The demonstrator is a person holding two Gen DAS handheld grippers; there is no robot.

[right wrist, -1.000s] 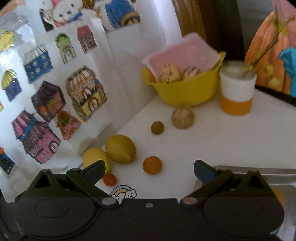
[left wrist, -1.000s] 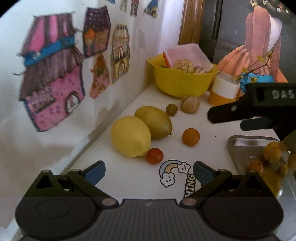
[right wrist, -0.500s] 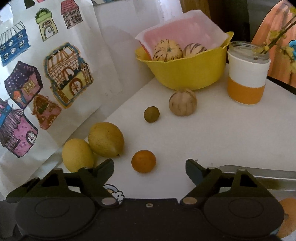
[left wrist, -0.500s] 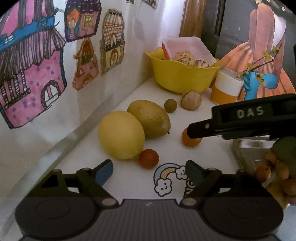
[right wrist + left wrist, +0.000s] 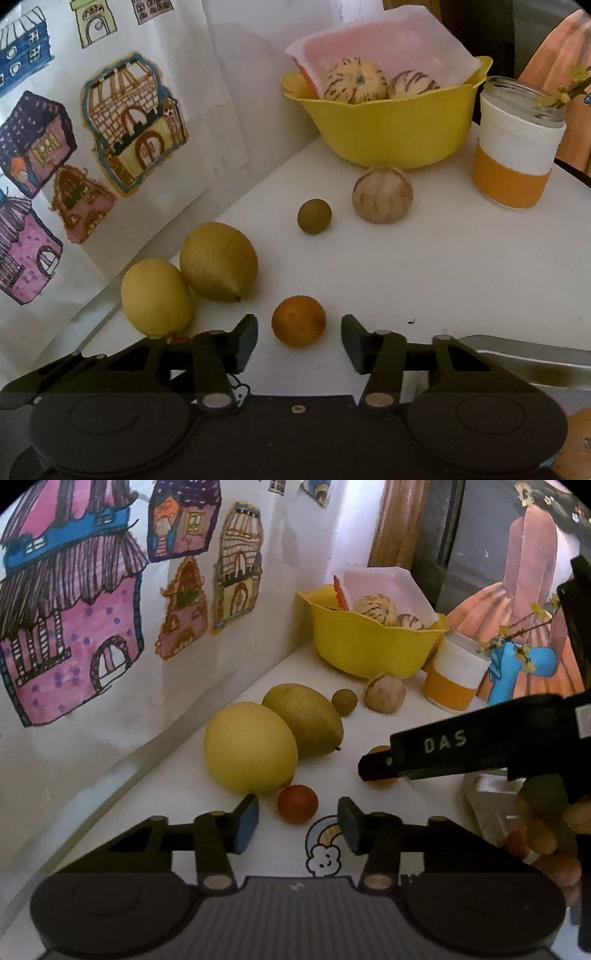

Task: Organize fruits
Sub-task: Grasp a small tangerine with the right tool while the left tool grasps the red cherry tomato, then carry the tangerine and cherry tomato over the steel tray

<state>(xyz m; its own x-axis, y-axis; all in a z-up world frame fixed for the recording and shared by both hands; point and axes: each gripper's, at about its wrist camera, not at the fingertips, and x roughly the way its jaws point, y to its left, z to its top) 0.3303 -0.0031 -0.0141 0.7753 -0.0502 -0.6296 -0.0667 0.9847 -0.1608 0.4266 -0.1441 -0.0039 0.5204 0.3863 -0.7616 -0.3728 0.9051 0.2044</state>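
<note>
Both tongs closer since prev: left tongs & right tongs open, empty.

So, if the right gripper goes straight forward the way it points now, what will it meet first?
Most likely the small orange fruit. It lies on the white table just ahead of the open right gripper, centred between its fingers. Depth is unclear, but nothing else appears nearer.

glossy plastic bowl, seemingly metal tray
</note>
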